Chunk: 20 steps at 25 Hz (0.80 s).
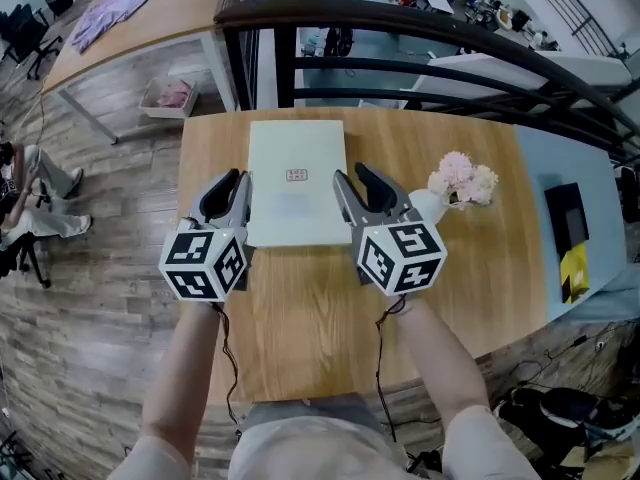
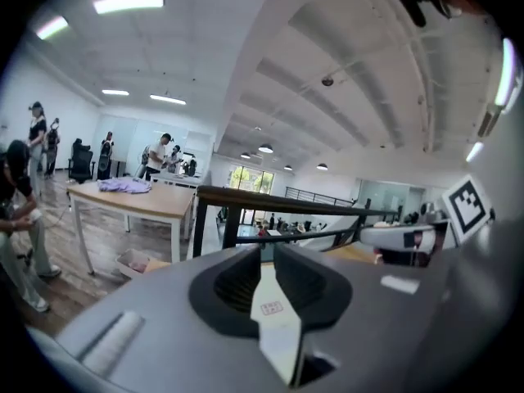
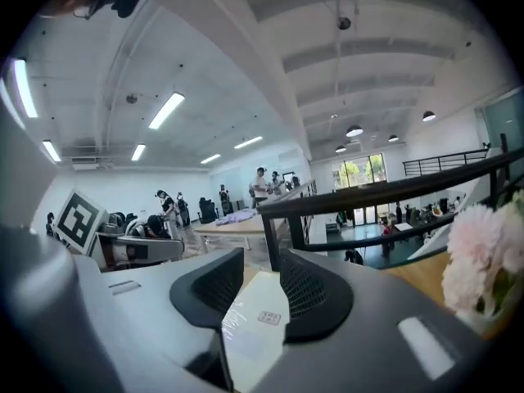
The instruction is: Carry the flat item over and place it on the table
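Note:
The flat item is a thin white box with a small label on top, lying flat over the far half of the wooden table. Whether it rests on the table or hangs just above it I cannot tell. My left gripper grips its left edge and my right gripper its right edge. In the left gripper view the box runs edge-on between the dark pads of the left gripper. In the right gripper view the box sits the same way in the right gripper.
A white vase of pink flowers stands on the table just right of my right gripper. A dark railing runs behind the table's far edge. At far left sit another table with a purple cloth and a seated person.

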Available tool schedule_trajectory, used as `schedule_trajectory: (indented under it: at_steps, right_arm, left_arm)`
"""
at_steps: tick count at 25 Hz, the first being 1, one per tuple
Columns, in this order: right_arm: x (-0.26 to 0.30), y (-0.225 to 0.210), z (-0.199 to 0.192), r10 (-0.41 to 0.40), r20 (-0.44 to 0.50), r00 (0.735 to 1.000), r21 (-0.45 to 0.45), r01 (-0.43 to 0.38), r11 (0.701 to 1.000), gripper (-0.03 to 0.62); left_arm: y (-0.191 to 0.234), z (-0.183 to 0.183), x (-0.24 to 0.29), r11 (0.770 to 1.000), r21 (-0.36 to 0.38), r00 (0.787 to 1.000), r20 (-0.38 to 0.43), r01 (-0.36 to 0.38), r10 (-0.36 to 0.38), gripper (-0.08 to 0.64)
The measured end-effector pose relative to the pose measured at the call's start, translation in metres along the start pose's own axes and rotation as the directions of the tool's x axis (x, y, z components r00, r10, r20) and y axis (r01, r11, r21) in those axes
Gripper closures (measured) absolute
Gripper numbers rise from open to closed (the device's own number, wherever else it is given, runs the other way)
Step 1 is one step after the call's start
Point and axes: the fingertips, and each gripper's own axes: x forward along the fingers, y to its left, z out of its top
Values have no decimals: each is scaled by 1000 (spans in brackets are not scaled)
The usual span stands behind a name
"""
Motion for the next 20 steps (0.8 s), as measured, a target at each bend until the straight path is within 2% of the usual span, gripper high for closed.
schedule_trajectory:
  at_steps: [2, 5, 10, 16, 20]
  right_arm:
    - [-22, 15, 28, 22, 50, 998, -5, -22, 1000, 476]
    - [-53, 41, 66, 69, 115, 991, -21, -67, 998, 513]
    - [-107, 82, 115, 108, 208, 972, -103, -87, 991, 572]
    - [-168, 124, 143, 161, 269, 950, -150, -124, 981, 591]
    - [-201, 142, 143, 170, 288, 942, -161, -127, 979, 591]
  left_arm:
    - [-13, 19, -19, 999, 37, 1000, 24, 0, -1, 516]
    - [-31, 48, -52, 998, 54, 997, 81, 9, -14, 534]
    - [-69, 92, -108, 992, 114, 982, 176, 55, -75, 546]
    - [-110, 122, -164, 974, 217, 966, 233, 64, -115, 557]
    - [-124, 126, -195, 972, 229, 956, 272, 47, -110, 557]
